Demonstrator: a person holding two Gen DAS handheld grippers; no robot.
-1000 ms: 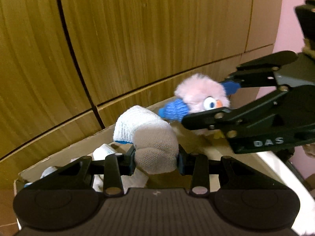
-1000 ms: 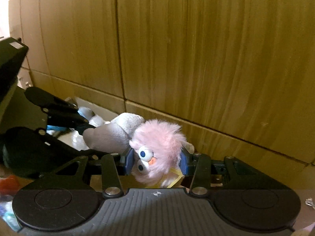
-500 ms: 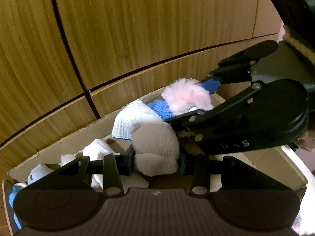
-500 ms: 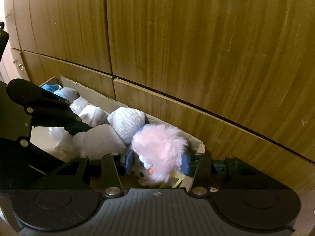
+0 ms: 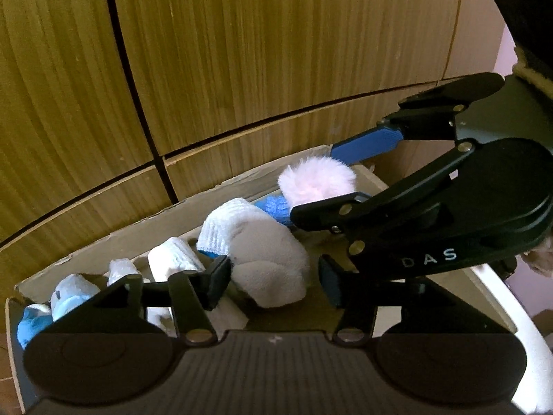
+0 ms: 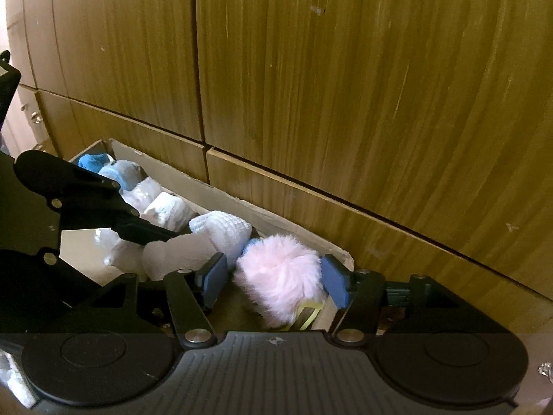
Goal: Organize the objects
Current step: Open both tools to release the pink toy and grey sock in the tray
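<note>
Both tools opening: L tool letting sock go, R tool freeing pink toy, both in box; nearly done, I'd say.

Home bedroom, wooden wardrobe doors, sock box

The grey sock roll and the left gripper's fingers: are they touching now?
Partly. In the left wrist view, the grey sock roll meets the near finger of the opening left gripper, while cardboard box floor shows before the other finger.
</note>
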